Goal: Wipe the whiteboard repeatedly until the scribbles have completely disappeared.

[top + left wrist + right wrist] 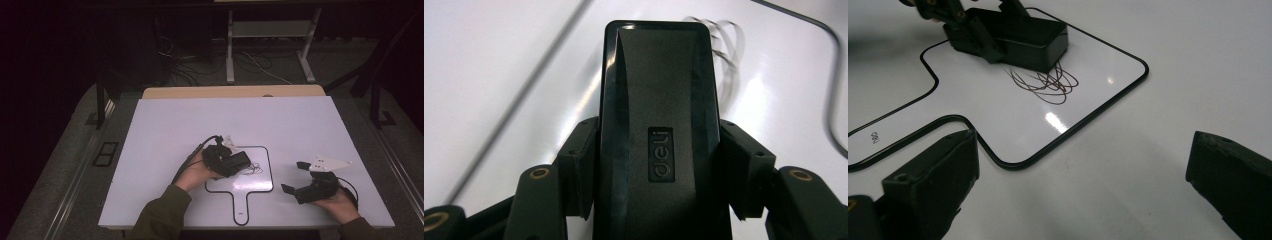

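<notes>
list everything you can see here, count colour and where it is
whiteboard eraser: one, black, clamped between the left gripper's jaws, over the small board beside the scribble
scribble: one, dark looping lines, on the small board
small whiteboard: one, white with black edging and a handle, lying flat near the table's front
table: one, white top
metal frame: one, pale, on the floor behind the table
left gripper: one, black, held in the left hand
right gripper: one, black, jaws apart, low by the table's right front

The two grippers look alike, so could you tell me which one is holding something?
The left gripper: its jaws clamp a black eraser on the whiteboard. The right gripper stands open and empty.
</notes>
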The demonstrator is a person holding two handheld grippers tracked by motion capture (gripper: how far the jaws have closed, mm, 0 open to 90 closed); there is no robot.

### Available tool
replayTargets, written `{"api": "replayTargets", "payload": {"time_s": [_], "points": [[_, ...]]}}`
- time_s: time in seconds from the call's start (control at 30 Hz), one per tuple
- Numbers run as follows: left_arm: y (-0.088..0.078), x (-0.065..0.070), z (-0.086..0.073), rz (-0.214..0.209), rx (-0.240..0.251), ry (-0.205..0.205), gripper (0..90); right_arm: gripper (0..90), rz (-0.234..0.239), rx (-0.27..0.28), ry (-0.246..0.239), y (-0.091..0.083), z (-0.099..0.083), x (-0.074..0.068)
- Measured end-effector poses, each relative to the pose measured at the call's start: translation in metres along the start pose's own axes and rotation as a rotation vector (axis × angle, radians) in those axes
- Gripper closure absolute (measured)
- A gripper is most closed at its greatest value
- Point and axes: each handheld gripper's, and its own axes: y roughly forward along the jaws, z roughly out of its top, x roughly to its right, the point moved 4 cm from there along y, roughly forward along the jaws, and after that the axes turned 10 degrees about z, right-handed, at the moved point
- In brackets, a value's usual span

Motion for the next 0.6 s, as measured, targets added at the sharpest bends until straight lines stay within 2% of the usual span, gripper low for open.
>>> {"api": "replayTargets", "payload": {"time_s": [0.1,0.17,0.4,0.47,0.6], "points": [[0.0043,-0.0098,0.0034,0.027,0.003,-0.023,39.5,0.0,0.001,0.002,0.0,-0.0002,0.0,0.0001],[0.0063,-0.0127,0.0057,0.031,0.003,-0.031,39.5,0.0,0.002,0.0,0.0,-0.0001,-0.0001,0.0005],[0.0074,-0.0083,0.0083,0.015,0.005,-0.023,39.4,0.0,0.003,-0.001,0.005,0.0005,-0.0001,0.0008],[0.0083,-0.0084,0.0086,0.007,0.017,-0.041,39.2,0.0,0.002,-0.001,0.004,0.0005,-0.0001,0.0006],[0.0082,-0.0079,0.009,0.003,0.014,-0.033,39.1,0.0,0.003,0.001,0.001,0.0,0.0,0.0007]]}}
